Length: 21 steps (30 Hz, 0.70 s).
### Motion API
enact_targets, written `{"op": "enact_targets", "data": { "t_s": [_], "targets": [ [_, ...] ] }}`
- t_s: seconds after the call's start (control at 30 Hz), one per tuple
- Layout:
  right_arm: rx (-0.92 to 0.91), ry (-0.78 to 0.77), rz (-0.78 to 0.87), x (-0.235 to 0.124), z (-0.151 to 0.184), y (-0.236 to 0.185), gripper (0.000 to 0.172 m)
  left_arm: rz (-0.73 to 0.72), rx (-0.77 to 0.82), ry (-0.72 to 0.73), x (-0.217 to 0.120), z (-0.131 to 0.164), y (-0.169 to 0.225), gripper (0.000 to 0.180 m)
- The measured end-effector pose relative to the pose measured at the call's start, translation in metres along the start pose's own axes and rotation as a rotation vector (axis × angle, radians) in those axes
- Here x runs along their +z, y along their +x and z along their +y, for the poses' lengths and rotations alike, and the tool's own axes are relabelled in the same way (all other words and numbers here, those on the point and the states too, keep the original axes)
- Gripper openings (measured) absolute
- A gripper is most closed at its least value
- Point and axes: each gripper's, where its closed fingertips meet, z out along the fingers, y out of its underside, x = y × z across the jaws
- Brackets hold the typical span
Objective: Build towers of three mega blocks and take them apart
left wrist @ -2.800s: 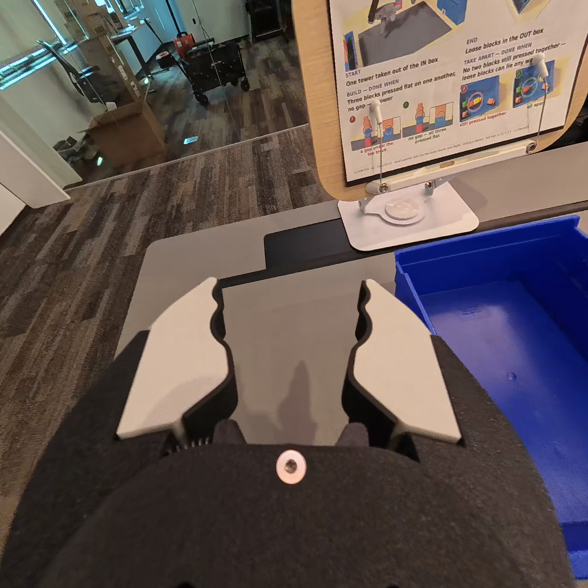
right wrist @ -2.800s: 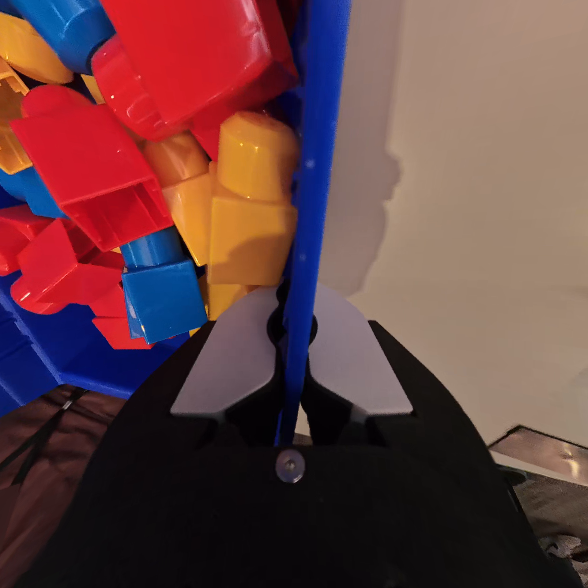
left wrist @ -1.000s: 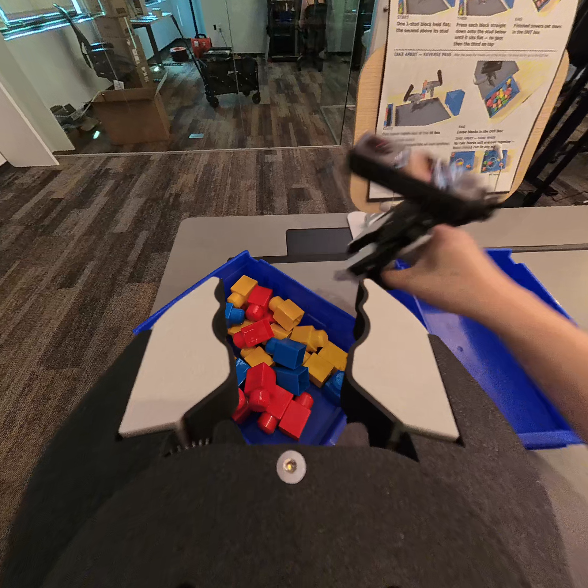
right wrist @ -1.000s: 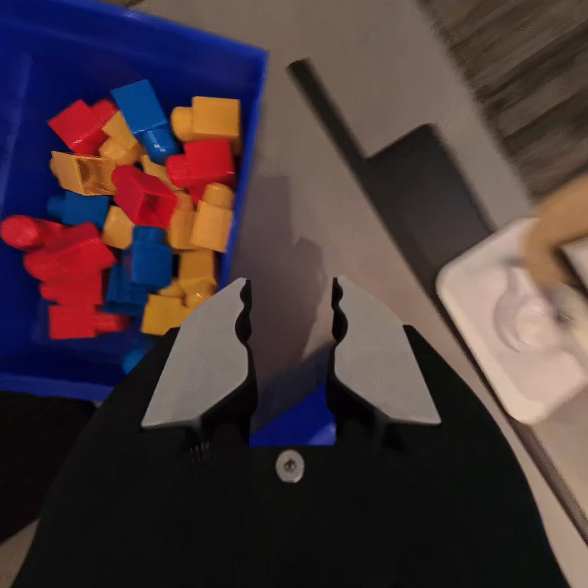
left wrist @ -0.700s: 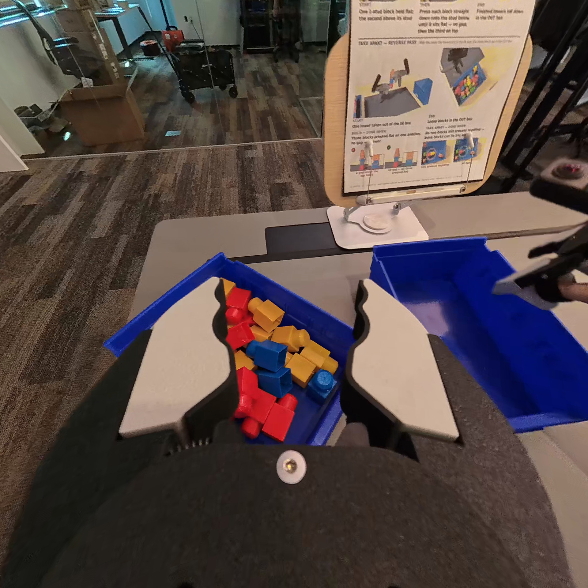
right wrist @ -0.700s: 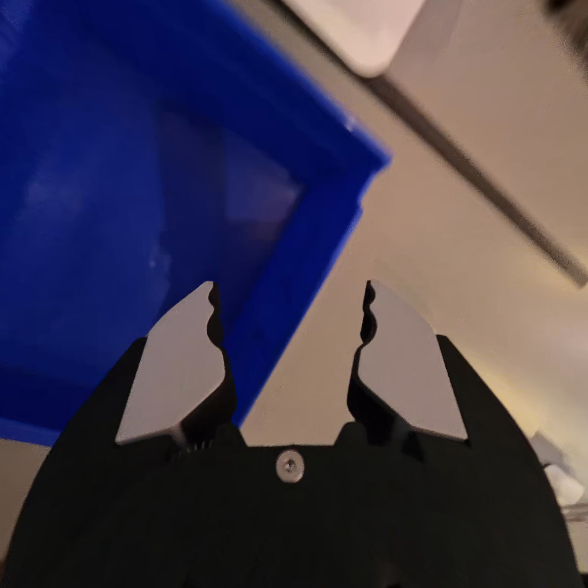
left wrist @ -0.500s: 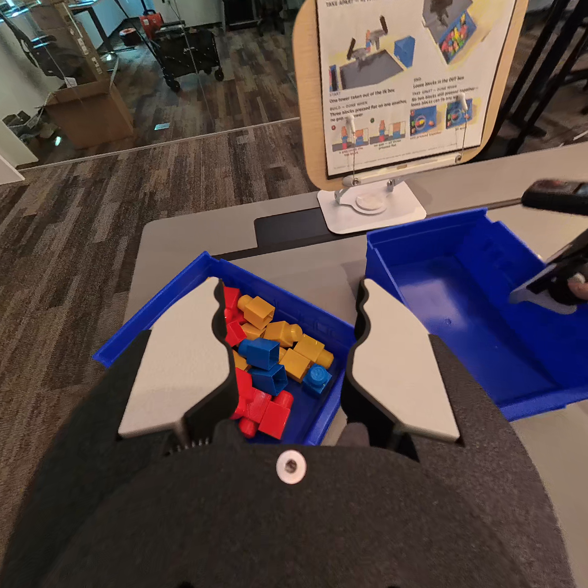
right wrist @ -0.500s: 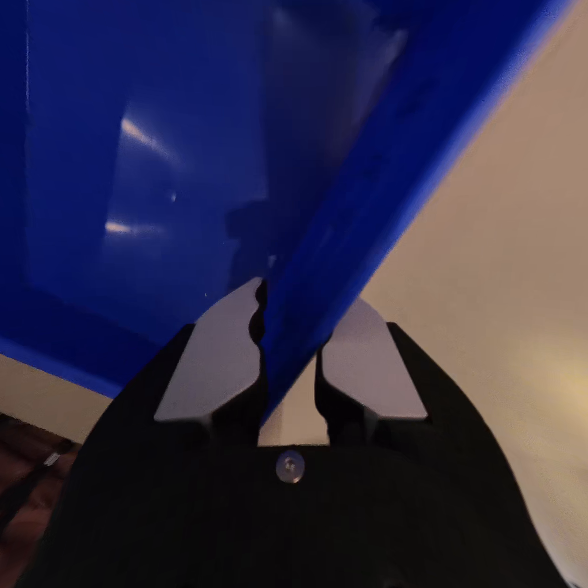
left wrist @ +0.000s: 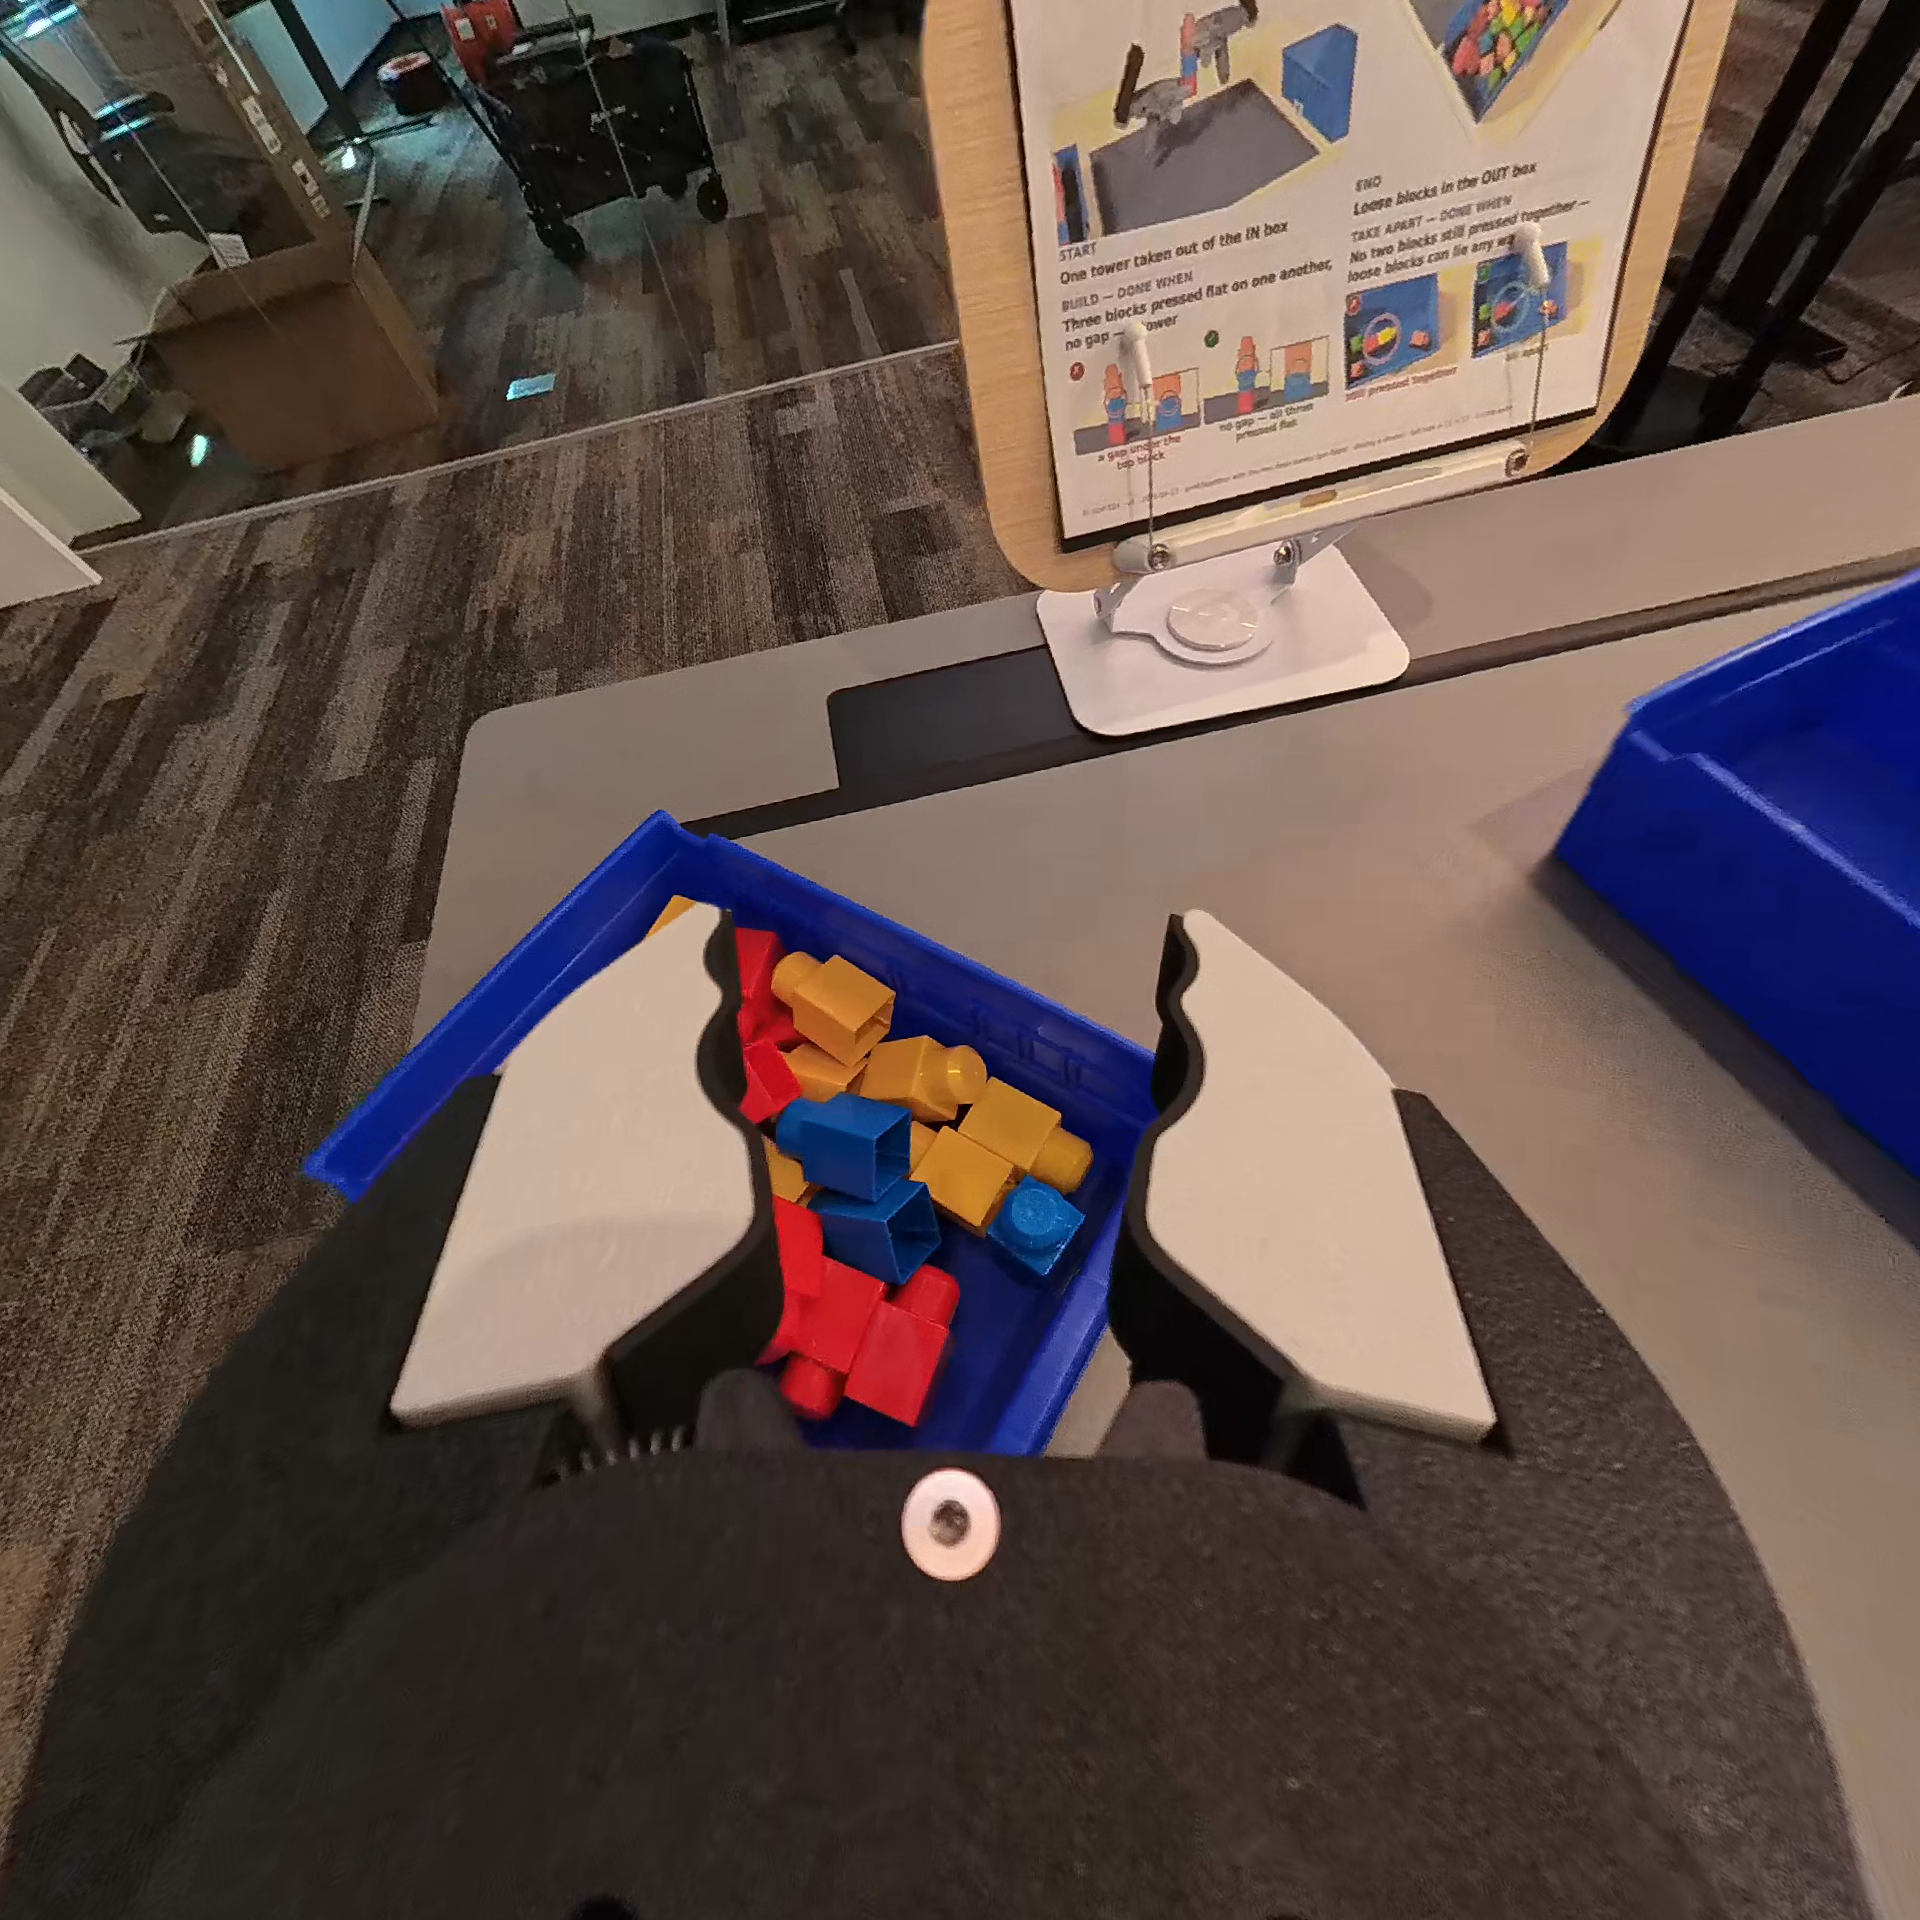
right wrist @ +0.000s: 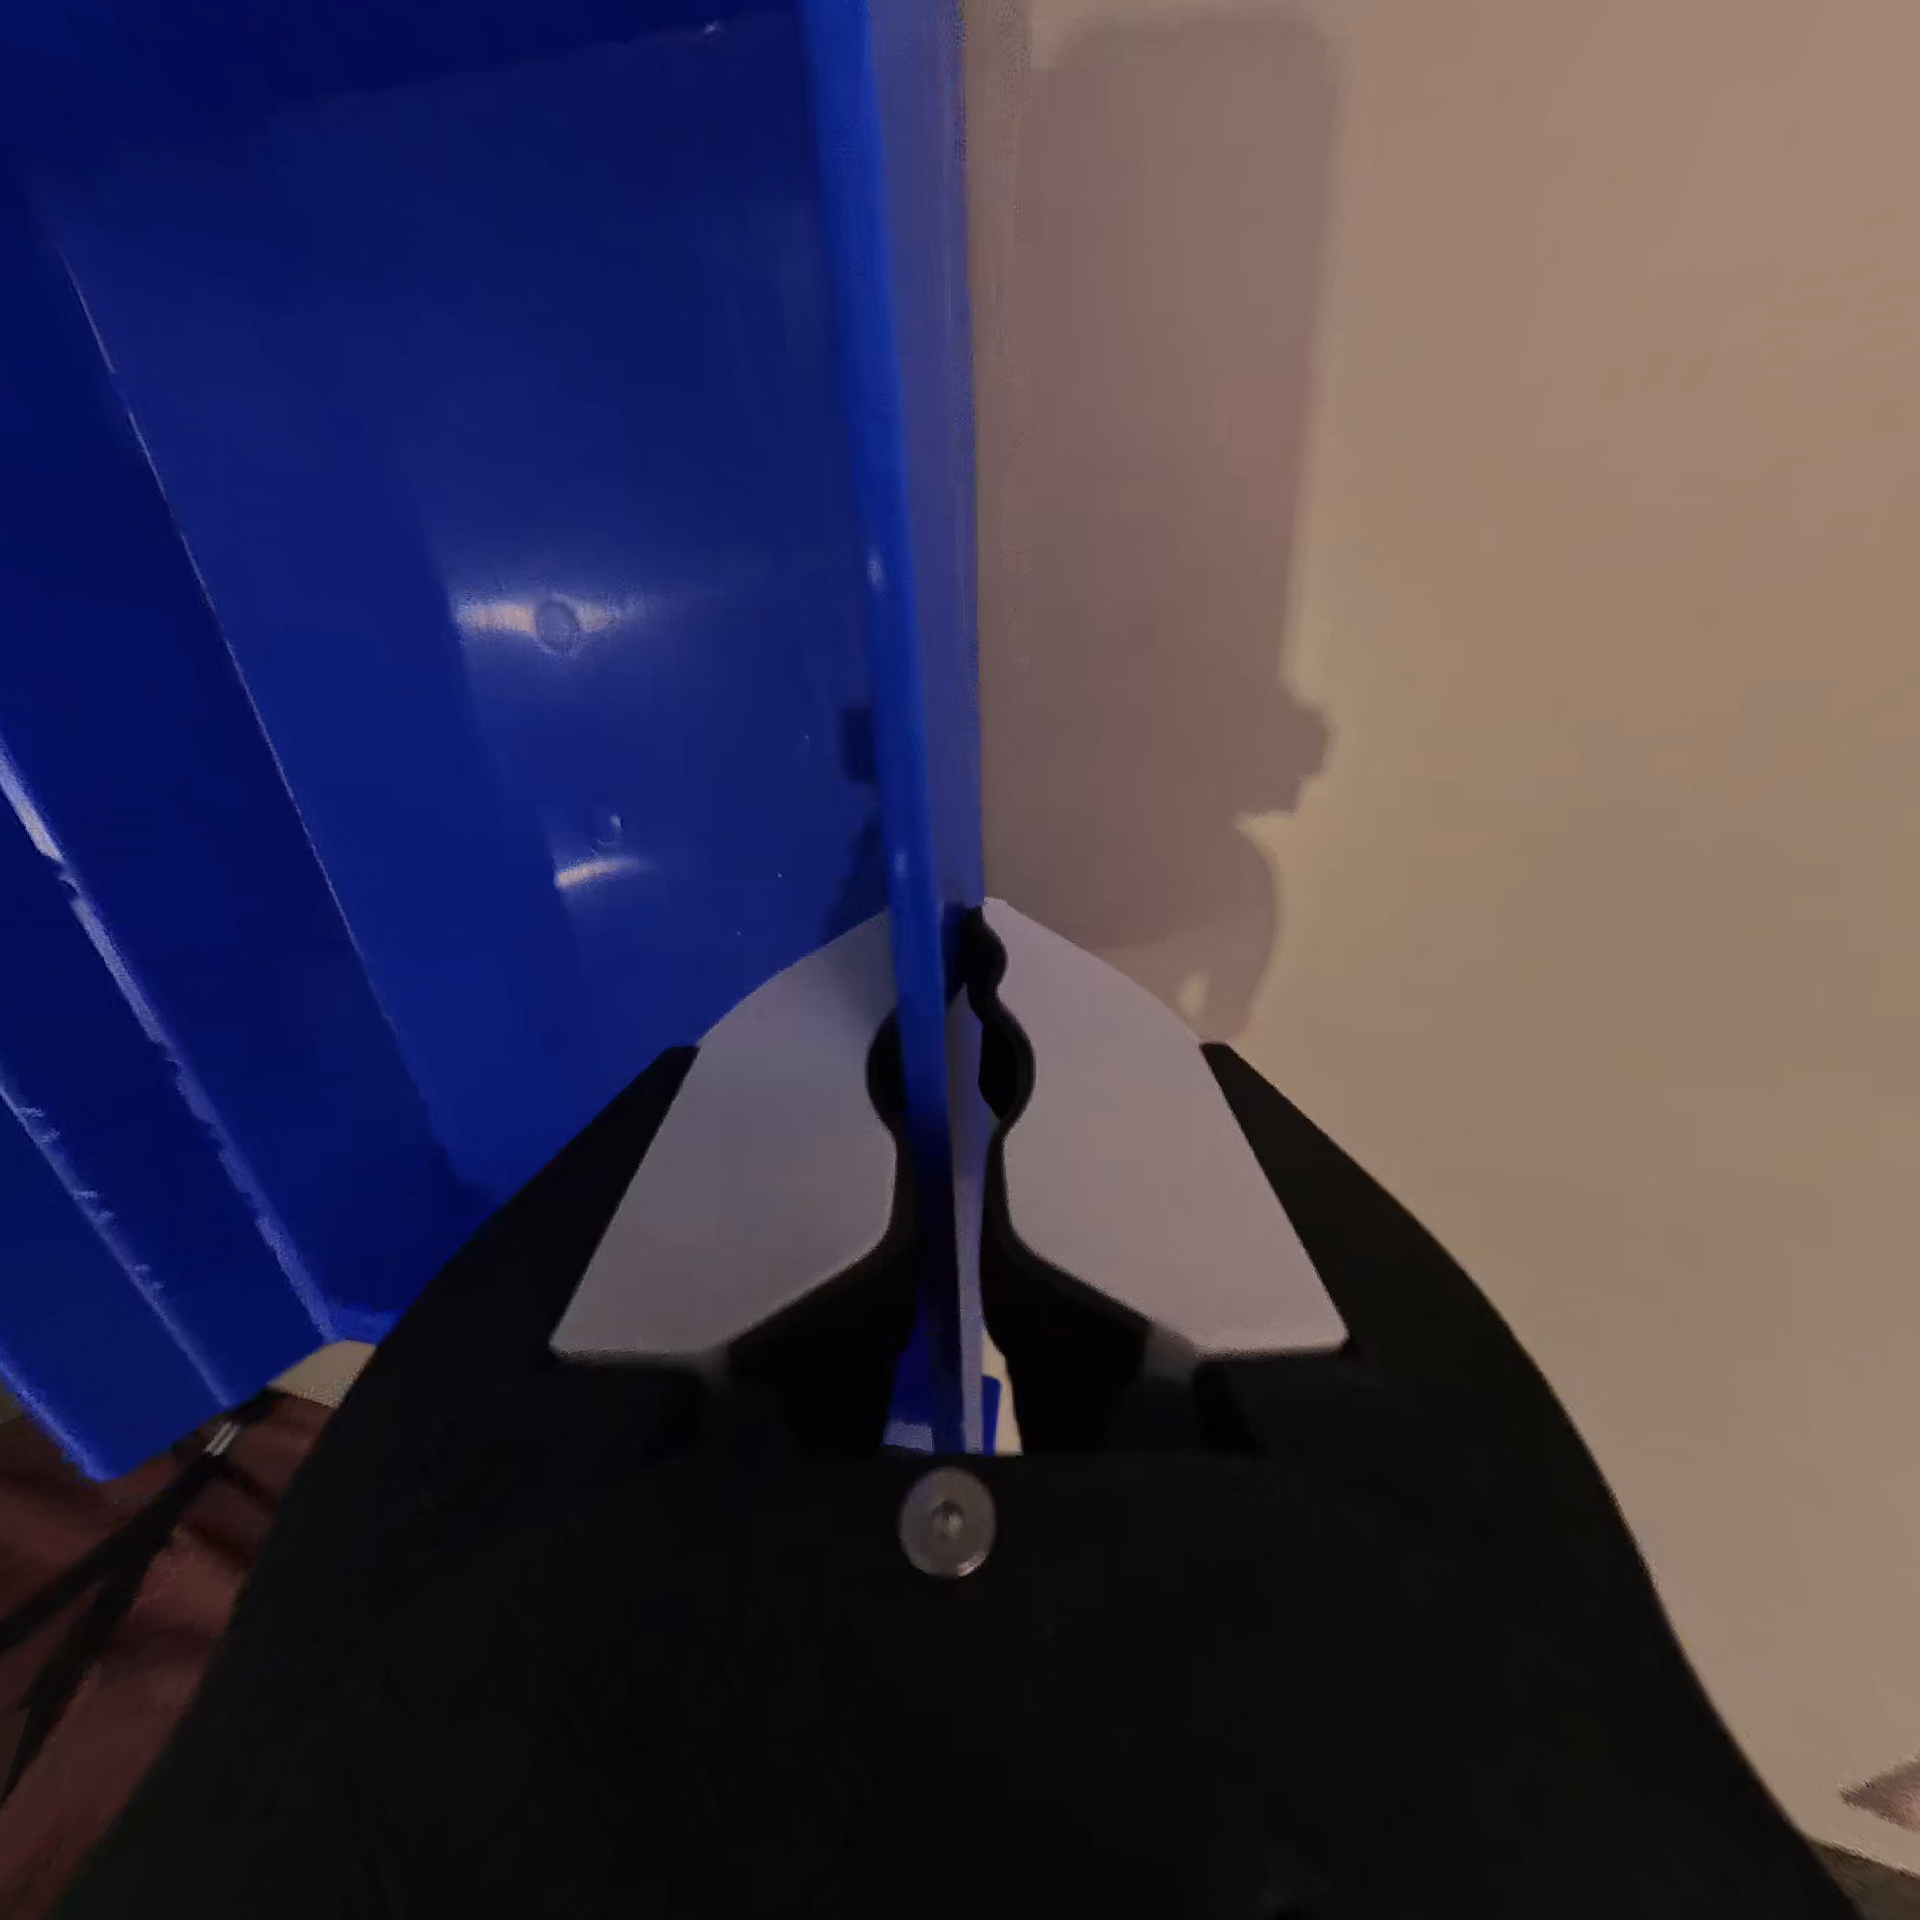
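My left gripper (left wrist: 951,935) is open and empty above a blue bin (left wrist: 540,997) that holds several loose red, yellow and blue mega blocks (left wrist: 862,1143). A second blue bin (left wrist: 1787,852) with nothing showing inside it stands at the right edge of the left wrist view. In the right wrist view my right gripper (right wrist: 940,920) is shut on the side wall of that blue bin (right wrist: 904,623); both pads press on the thin rim. The bin's inside (right wrist: 468,520) fills the left of that view.
A wooden stand with an instruction sheet (left wrist: 1309,260) on a white base (left wrist: 1226,644) is at the table's back. A black strip (left wrist: 935,717) runs along the grey table (left wrist: 1299,883). The table's left edge drops to carpet floor (left wrist: 208,831). My hands' fingertips stand some 60 cm from each other.
My right gripper let go of the bin of blocks, moved over to the other bin and shut on its side wall. That bin has shifted right in the left wrist view. The left gripper stayed open.
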Motion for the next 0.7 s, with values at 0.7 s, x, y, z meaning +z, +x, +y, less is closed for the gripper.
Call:
{"op": "enact_targets", "data": {
  "t_s": [0.7],
  "targets": [
    [0.225,0.037,0.053,-0.025,0.026,0.104,0.007,-0.152,-0.237,-0.115,-0.011,0.052,-0.1,0.08]
  ]
}}
